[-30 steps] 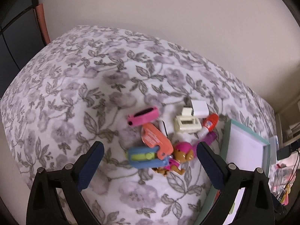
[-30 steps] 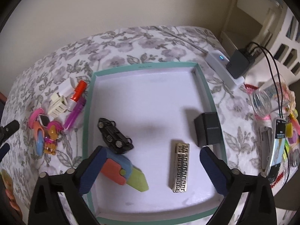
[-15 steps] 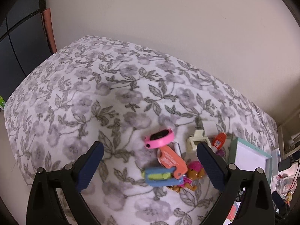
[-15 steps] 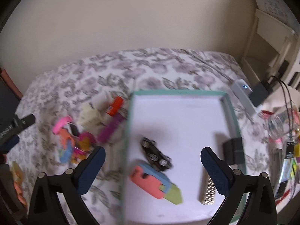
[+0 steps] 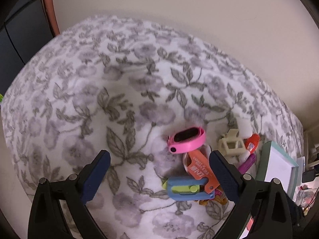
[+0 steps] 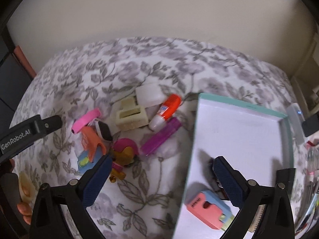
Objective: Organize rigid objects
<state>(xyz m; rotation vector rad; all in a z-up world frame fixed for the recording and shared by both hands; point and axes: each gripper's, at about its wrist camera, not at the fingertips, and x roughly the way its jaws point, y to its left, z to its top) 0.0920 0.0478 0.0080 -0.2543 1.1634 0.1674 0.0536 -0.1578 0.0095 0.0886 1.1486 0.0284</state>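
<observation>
A pile of small things lies on the flowered cloth: a pink band (image 5: 186,140) (image 6: 85,120), an orange tool (image 5: 201,169) (image 6: 91,141), a blue and green cutter (image 5: 189,189) (image 6: 85,161), a toy figure (image 6: 124,153), a cream clip (image 5: 231,144) (image 6: 130,116), a glue stick (image 5: 252,142) (image 6: 165,111) and a purple lighter (image 6: 161,137). My left gripper (image 5: 159,177) hangs open above the pile's left side. My right gripper (image 6: 162,179) is open, straddling the left rim of the teal tray (image 6: 239,103). Neither holds anything.
Inside the tray lie a pink and blue cutter (image 6: 209,209) and a dark toy car (image 6: 211,163), half hidden by my right finger. A white box (image 6: 148,95) sits behind the clip. A power strip (image 6: 295,117) and clutter stand right of the tray. A wall runs behind.
My right gripper has swung left from over the tray's middle to its left rim, bringing the pile into view. My left gripper has shifted, so the pile now sits lower right between its fingers.
</observation>
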